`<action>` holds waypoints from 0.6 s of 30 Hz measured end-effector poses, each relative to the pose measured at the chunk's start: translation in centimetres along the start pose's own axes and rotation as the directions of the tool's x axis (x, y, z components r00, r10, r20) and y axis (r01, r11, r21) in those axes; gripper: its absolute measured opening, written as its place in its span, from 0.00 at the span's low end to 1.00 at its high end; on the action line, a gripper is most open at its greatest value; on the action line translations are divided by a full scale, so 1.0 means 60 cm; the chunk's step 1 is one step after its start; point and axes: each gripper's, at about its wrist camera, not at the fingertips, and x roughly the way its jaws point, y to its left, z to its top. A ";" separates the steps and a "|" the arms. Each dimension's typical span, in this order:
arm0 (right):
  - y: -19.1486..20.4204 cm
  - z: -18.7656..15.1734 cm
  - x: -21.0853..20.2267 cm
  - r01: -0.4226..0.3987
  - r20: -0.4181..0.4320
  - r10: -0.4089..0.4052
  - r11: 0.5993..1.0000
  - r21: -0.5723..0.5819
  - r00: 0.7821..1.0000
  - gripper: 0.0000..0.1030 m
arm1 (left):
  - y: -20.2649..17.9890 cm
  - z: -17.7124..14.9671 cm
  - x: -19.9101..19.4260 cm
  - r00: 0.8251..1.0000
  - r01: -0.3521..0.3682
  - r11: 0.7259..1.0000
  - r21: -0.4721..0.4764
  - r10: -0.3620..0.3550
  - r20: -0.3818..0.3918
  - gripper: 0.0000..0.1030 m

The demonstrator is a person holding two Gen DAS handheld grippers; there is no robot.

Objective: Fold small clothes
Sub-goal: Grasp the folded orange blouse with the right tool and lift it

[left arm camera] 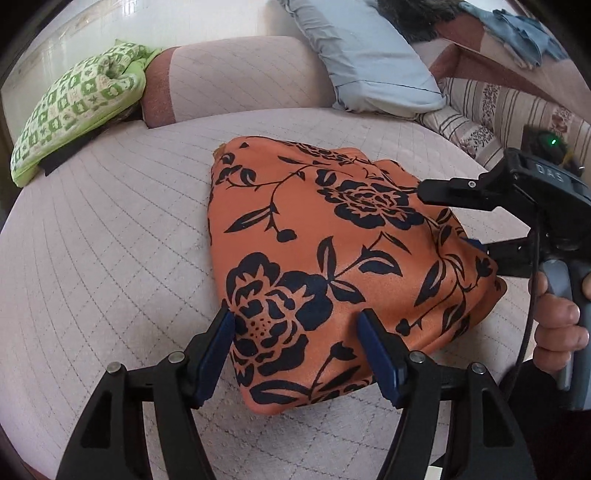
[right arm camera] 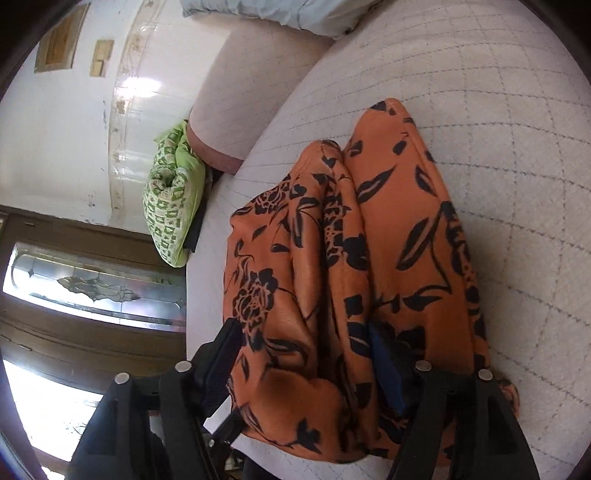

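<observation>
A pale pink quilted mattress [left arm camera: 110, 240], stitched in a diamond grid, fills most of the left wrist view, with a matching padded bolster [left arm camera: 229, 74] across its far edge at about 12 o'clock. A white tiled wall [right arm camera: 55, 122] rises behind the bed, and in the right wrist view a dark wooden door with a patterned glass pane [right arm camera: 88, 291] sits at 9 o'clock. A green-and-white checked cushion [left arm camera: 74, 107] lies at 10 o'clock on the mattress, touching the bolster's end, with a dark flat thing under its near edge. A light blue pillow [left arm camera: 373, 55] leans at 1 o'clock, beside a striped floral cover [left arm camera: 491, 114] and some crumpled blue cloth [left arm camera: 524, 33] at 2 o'clock. The orange garment with a black flower print [left arm camera: 332, 266] lies folded in a thick bundle at the middle of the mattress. The left gripper [left arm camera: 299, 328] stands spread at 6 o'clock, its blue pads straddling the bundle's near corner without clearly pinching it. The right gripper [left arm camera: 458, 221] comes in from 3 o'clock, held by a hand [left arm camera: 557, 325] on its grey handle; its jaws are apart around the garment's right edge, the lower finger partly hidden behind the cloth. From its own camera the folds bulge up between the fingers and cover much of the right pad.
</observation>
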 end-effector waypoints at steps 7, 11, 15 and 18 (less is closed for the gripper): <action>0.071 -0.030 -0.029 0.127 0.132 -0.094 0.953 -0.276 0.987 0.14 | -0.011 0.008 -0.014 0.999 0.031 0.999 -0.012 -0.031 0.012 0.68; 0.082 -0.039 -0.092 0.151 0.274 -0.066 0.941 -0.304 0.959 0.13 | -0.054 0.025 -0.037 0.996 0.054 0.997 0.048 -0.057 0.062 0.68; 0.035 -0.028 -0.118 0.248 0.299 -0.179 0.945 -0.212 0.937 0.13 | -0.103 0.031 -0.006 0.999 0.039 0.990 0.135 -0.041 0.014 0.72; -0.022 -0.011 -0.102 0.256 0.166 -0.235 0.959 -0.120 0.958 0.12 | -0.127 0.013 0.033 1.000 -0.011 0.979 0.203 0.014 -0.016 0.77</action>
